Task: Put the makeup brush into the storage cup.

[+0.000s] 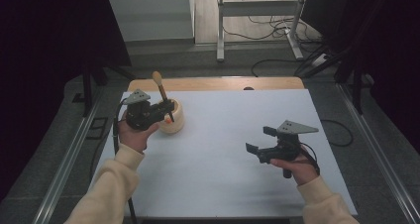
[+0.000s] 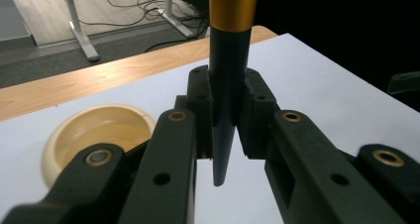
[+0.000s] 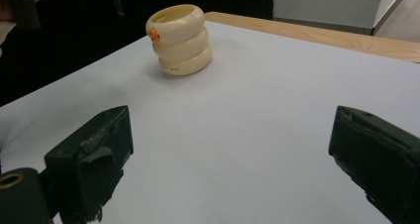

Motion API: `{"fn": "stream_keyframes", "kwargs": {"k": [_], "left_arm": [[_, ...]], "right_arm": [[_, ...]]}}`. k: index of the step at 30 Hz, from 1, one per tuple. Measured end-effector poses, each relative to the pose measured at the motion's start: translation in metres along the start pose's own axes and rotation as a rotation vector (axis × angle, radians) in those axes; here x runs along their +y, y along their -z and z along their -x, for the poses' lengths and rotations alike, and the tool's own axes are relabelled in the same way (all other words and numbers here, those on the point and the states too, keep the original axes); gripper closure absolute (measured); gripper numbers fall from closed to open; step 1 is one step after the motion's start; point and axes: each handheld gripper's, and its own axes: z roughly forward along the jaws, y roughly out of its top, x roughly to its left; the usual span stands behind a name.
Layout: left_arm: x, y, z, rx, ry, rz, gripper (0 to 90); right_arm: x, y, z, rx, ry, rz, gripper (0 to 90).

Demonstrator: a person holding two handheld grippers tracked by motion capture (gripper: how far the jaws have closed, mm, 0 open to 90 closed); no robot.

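Brush in left gripper, bristle end cut off above.

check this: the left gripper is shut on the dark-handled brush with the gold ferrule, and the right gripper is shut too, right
Not quite. The left gripper is shut on the dark-handled brush with the gold ferrule, but the right gripper is open, jaws wide apart over bare table, as the right gripper view shows.

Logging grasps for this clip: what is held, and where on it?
The left hand-held gripper clamps a brush by its dark lower handle; the right hand-held gripper holds nothing.
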Motion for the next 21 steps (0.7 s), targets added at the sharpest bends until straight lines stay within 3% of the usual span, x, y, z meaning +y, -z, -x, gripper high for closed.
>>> {"fn": "stream_keyframes", "kwargs": {"k": [14, 21], "left_arm": [[0.002, 0.0, -0.019, 0.048, 0.015, -0.001, 78.9], [0.007, -0.009, -0.025, 0.077, 0.014, -0.002, 78.9]], "right_arm": [[-0.001, -0.002, -0.001, 0.008, 0.004, -0.016, 3.9], [-0.001, -0.002, 0.0, 0.011, 0.003, -0.013, 4.0]]}}
